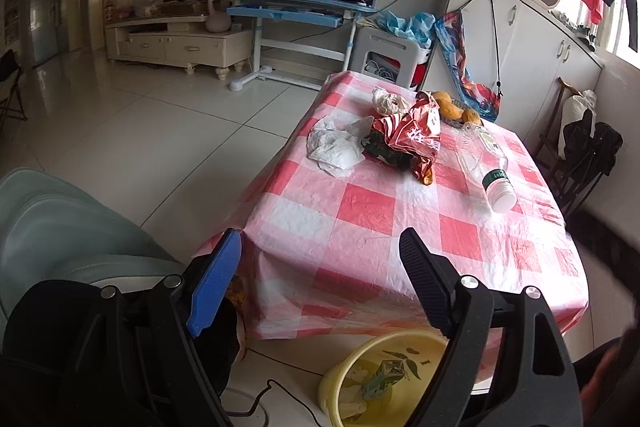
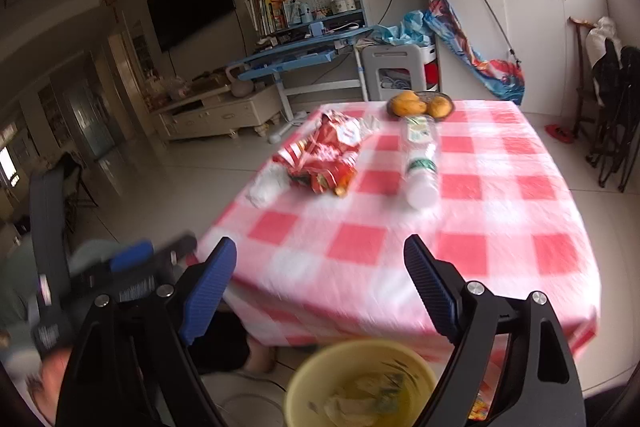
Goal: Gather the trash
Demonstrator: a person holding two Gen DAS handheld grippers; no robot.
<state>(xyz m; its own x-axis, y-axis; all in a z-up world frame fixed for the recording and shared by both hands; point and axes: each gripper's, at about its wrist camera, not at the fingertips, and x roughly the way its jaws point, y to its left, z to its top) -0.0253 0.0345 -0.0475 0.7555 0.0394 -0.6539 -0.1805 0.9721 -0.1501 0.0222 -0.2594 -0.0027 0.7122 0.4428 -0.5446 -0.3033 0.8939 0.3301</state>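
Observation:
A red snack wrapper lies crumpled on the checked tablecloth, with crumpled white tissue to its left and a crumpled plastic bag behind it. An empty clear bottle with a white cap lies to the right. A yellow basin on the floor below the near table edge holds some trash. My left gripper is open and empty over the near table edge. In the blurred right wrist view the wrapper, bottle and basin show; my right gripper is open and empty.
A dish of orange fruit sits at the table's far side. A pale green seat stands at the left. A dark chair stands right of the table. A blue desk and a white stool stand beyond. A cable lies on the floor.

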